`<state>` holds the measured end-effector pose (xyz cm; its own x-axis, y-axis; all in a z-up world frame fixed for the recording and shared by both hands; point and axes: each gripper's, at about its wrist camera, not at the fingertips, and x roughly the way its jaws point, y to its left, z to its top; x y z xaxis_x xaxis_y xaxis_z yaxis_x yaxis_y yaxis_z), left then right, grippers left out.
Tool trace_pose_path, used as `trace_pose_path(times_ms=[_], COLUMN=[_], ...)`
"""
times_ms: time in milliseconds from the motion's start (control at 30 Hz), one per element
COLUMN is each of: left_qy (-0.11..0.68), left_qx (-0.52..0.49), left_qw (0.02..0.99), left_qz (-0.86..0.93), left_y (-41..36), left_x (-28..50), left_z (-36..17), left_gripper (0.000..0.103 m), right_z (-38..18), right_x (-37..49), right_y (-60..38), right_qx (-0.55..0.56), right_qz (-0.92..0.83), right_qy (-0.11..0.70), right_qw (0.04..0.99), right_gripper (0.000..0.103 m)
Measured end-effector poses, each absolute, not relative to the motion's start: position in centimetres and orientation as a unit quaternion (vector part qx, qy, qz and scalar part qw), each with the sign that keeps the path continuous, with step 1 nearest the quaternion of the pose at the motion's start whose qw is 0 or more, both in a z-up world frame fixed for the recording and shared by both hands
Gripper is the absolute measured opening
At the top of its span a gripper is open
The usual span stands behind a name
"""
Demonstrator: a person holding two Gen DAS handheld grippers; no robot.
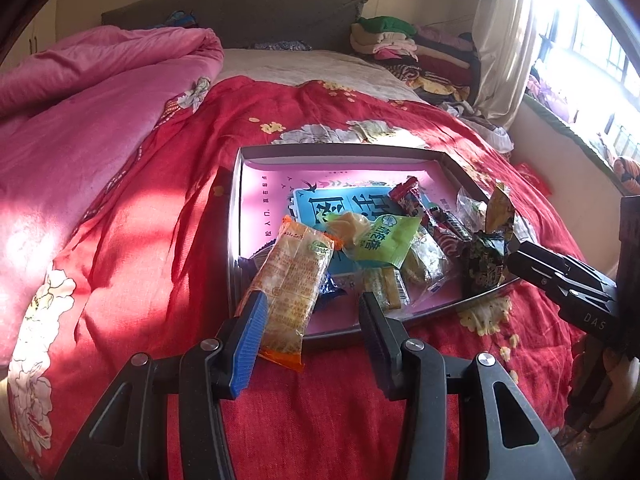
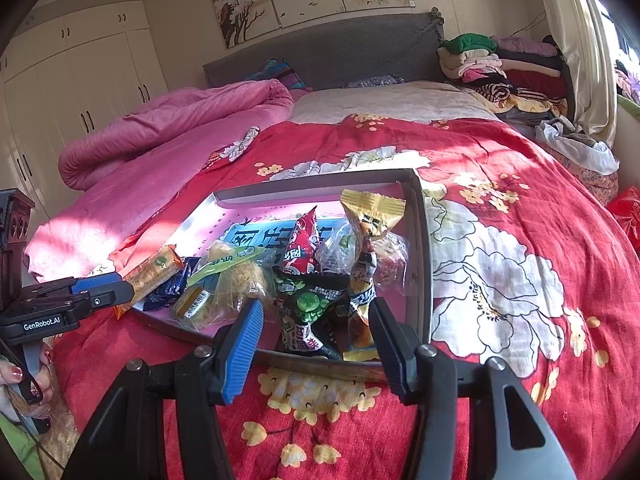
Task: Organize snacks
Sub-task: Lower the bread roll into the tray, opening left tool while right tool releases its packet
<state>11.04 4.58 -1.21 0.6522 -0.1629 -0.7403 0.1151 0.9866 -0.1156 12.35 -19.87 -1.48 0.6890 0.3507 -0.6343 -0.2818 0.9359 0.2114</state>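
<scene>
A shallow grey tray [image 1: 340, 150] [image 2: 312, 184] with a pink printed floor lies on the red flowered bedspread and holds several snack packets. An orange packet [image 1: 292, 280] [image 2: 154, 272] lies tilted across the tray's near left rim, between the fingers of my open left gripper [image 1: 313, 296] [image 2: 120, 288]. It rests against the blue pad, with a gap to the other finger. At the near right corner, a dark green packet [image 2: 308, 308] [image 1: 482, 266] and a yellow packet [image 2: 370, 216] [image 1: 500, 210] stand upright, with my right gripper [image 2: 316, 304] [image 1: 516, 254] shut on them.
A light green packet [image 1: 384, 240], a red one [image 2: 304, 240], a dark blue one [image 2: 172, 284] and clear-wrapped ones crowd the tray's near half. A pink quilt [image 1: 100, 92] lies bunched on the left. Folded clothes [image 2: 500, 64] are stacked by the headboard. A hand [image 2: 16, 376] holds the left gripper.
</scene>
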Motion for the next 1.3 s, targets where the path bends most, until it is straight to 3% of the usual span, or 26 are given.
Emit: trace_pose_path(times_ms=[533,600,667,1300], left_qy=[0.413,0.41,0.413,0.433], left_qx=[-0.039,-0.043,-0.042,-0.052], left_qw=[0.909,0.909,0.908,0.895], left_qz=[-0.046,-0.055,-0.062,-0.089], left_y=[5.8,5.6,5.3,3.4], left_x=[10.8,11.0,11.2,13.2], left_z=[-2.1,-2.0,-2.0,-3.2], left_gripper=[0.049,0.044,0.032,0.032], right_z=[-1.8,-1.8,-1.9,-2.6], right_x=[12.6,12.7,12.7,13.5], right_y=[-20.2,-20.3,-20.3,-19.3], right_qx=[0.066,0.068,0.069,0.048], right_qz=[0.173,0.173,0.173,0.167], right_qy=[0.359,0.36,0.36,0.375], right_qw=[0.915,0.914,0.914,0.911], right_gripper=[0.055,0.055,0.055,0.055])
